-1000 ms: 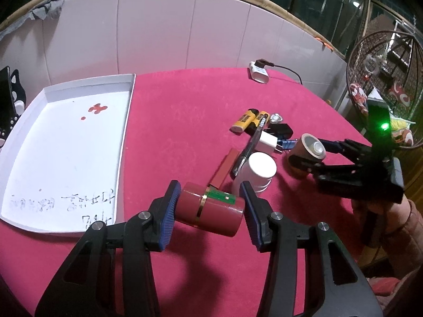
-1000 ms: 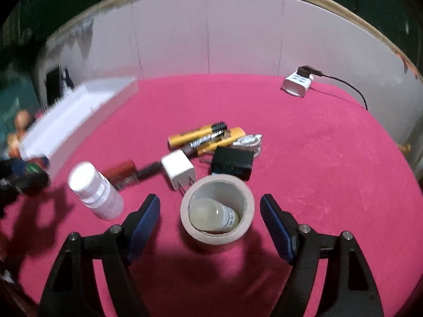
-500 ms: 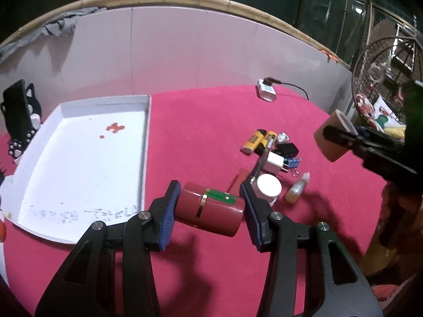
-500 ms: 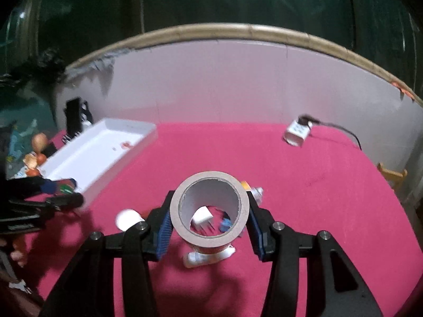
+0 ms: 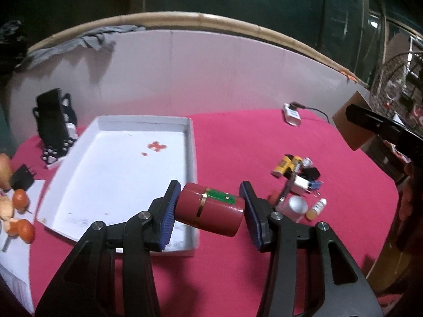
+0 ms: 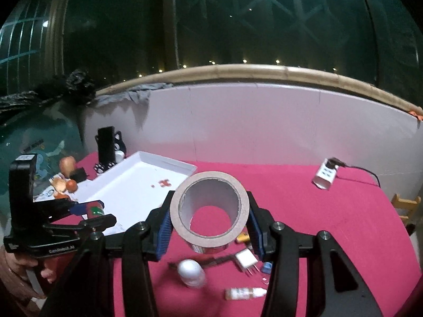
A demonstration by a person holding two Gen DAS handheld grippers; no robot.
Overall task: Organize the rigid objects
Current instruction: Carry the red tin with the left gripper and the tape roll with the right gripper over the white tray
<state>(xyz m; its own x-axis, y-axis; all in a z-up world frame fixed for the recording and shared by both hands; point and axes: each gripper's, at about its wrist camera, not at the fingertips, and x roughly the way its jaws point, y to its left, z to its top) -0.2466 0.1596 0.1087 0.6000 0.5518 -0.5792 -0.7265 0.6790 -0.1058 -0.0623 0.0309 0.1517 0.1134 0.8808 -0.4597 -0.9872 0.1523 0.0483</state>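
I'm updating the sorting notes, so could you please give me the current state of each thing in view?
Left gripper: shut on the red canister.
Red canister: lifted, lying sideways, over the tray's near corner.
Right gripper: shut on the tape roll.
Tape roll: lifted off the table, hollow facing the camera.
White tray: empty but for red marks.
White bottle: lying on its side.
Charger block: cable plugged in.

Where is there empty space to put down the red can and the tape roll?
The white tray is bare inside except small red marks, and open red cloth runs from its right wall to the white power strip. It is crowded around the batteries, plug and bottles.
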